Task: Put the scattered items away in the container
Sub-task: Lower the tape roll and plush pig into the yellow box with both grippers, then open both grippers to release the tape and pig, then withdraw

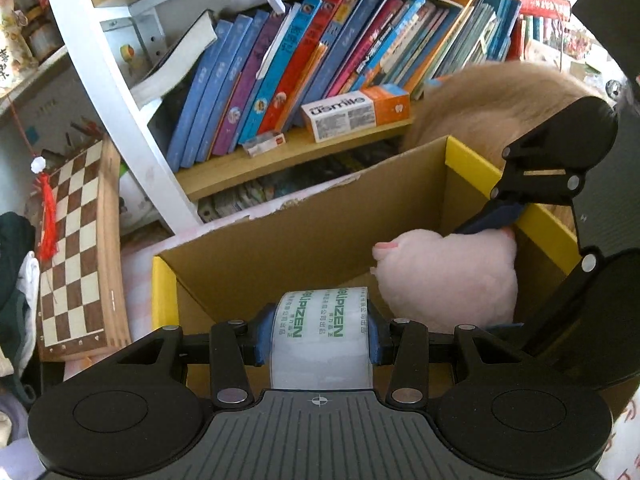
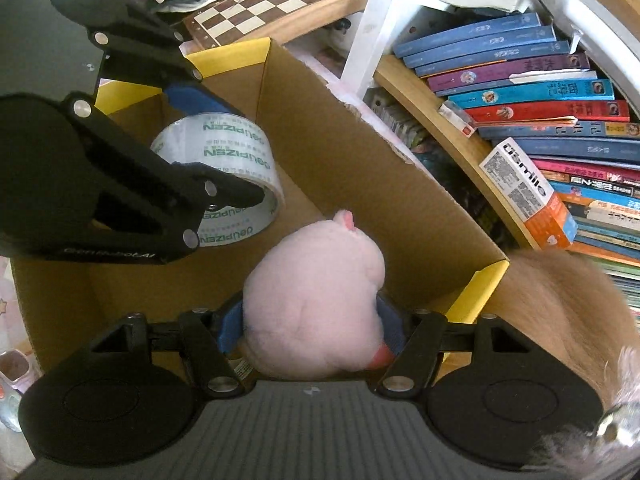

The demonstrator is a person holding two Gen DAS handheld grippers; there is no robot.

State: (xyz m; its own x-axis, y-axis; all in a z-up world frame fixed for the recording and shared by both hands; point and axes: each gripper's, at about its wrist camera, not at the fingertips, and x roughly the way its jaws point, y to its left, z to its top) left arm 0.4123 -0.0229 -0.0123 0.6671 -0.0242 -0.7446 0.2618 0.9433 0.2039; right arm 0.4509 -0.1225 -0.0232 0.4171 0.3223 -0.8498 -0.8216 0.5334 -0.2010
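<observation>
Left gripper (image 1: 320, 334): a grey ribbed plate at the base bearing a small crosshair mark, flanked by two round black discs with a faint inner ring. Black link bars run forward from it, jointed with silver round-headed pins. The fingers (image 1: 264, 336) carry blue pads.

Right gripper (image 2: 312, 326): the same build, with grey ribbed base, paired black discs, triangular cut-outs in the outer arms, silver pins and blue-padded fingers (image 2: 230, 326). Seen from the right wrist, the left gripper's black side shows faint pale lettering, too blurred to read.
</observation>
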